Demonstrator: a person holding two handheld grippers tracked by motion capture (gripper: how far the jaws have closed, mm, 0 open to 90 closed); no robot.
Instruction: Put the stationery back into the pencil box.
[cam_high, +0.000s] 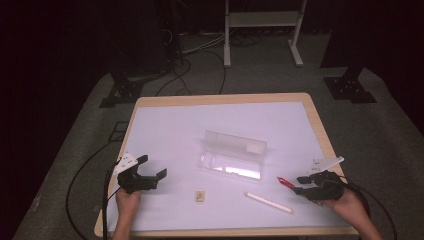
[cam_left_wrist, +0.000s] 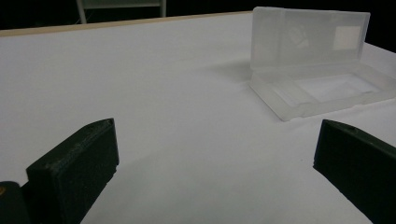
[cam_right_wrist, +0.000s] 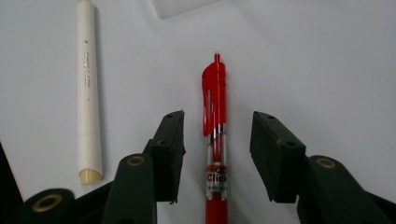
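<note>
Red pen (cam_right_wrist: 215, 135): word "Click" in black on white band of barrel; smaller print above it too small to read; white pen (cam_right_wrist: 88, 93): faint grey lettering along barrel, illegible.

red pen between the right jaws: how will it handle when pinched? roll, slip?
The red pen looks stiff and light; its round, glossy barrel may slip on the pads. The clip should limit rolling on the table. It lies lengthwise between the right gripper jaws, not yet touched, so a centred pinch seems likely.
</note>
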